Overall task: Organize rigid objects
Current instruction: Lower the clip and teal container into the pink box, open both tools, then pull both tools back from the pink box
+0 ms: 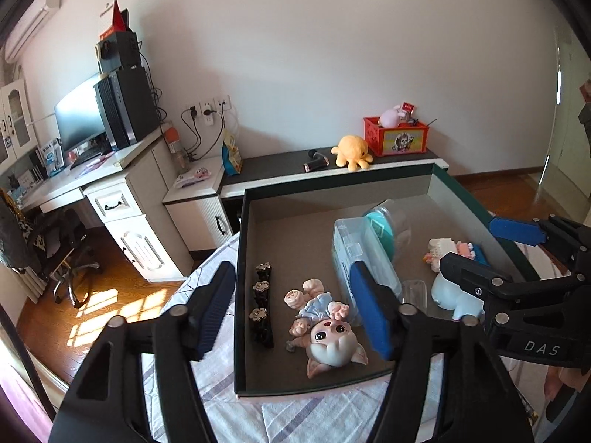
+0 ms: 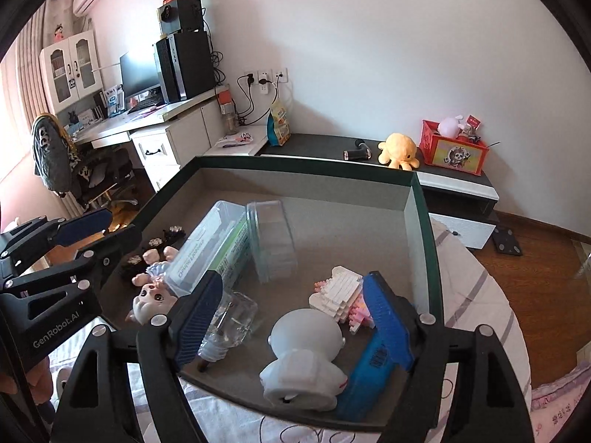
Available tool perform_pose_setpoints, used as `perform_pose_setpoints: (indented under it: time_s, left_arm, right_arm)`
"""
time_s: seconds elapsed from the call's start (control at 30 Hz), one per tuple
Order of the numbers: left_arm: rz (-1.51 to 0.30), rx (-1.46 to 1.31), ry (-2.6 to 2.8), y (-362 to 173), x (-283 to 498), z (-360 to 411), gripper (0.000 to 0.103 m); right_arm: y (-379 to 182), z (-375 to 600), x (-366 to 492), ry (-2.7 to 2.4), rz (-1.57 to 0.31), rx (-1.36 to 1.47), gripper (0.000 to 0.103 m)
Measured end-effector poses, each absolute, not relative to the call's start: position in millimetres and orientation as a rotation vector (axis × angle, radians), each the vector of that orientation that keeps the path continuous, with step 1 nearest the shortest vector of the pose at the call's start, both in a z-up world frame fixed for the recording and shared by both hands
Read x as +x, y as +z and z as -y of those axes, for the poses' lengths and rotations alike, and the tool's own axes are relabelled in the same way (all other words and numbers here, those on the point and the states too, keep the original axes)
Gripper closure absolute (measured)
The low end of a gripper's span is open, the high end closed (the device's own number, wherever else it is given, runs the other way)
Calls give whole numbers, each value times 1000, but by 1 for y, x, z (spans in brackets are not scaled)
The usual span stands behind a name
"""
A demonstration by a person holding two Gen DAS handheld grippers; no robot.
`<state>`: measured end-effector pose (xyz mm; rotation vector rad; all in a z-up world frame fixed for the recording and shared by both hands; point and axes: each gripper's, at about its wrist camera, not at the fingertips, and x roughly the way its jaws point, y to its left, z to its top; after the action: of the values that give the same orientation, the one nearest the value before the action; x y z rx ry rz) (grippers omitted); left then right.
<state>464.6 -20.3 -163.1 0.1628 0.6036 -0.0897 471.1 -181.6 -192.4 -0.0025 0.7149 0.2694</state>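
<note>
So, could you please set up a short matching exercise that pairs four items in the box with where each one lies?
Things:
1. black hair clip
2. doll with the blue dress
3. white figure
4. clear round jar

Places:
A. near corner on the right wrist side, beside the blue case
B. along the box's wall on the left wrist side
C. toward the far wall, on its side
D. between the hair clip and the long clear case

Pairs: 1-B, 2-D, 3-A, 4-C
</note>
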Motion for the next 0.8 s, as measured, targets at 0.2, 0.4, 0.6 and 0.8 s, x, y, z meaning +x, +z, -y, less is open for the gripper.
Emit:
perform_pose_setpoints:
  time_s: [0.2,0.4,0.6,0.8]
  left_arm:
    - [-474,121,-57,-123,395,12,3]
    - [-382,60,-84,-91,311,5,0]
    - [-298,46,-51,-83,228,6,0]
    - [-239,83,9,-84,168,15,0]
  right_arm:
    - [-153,181,412,232,-604,-9,12]
    - [-115,187,330,200,-479,15,11]
    - [-93,191,246,156,-370,34,0]
    - [-89,185,175,137,-306,19,0]
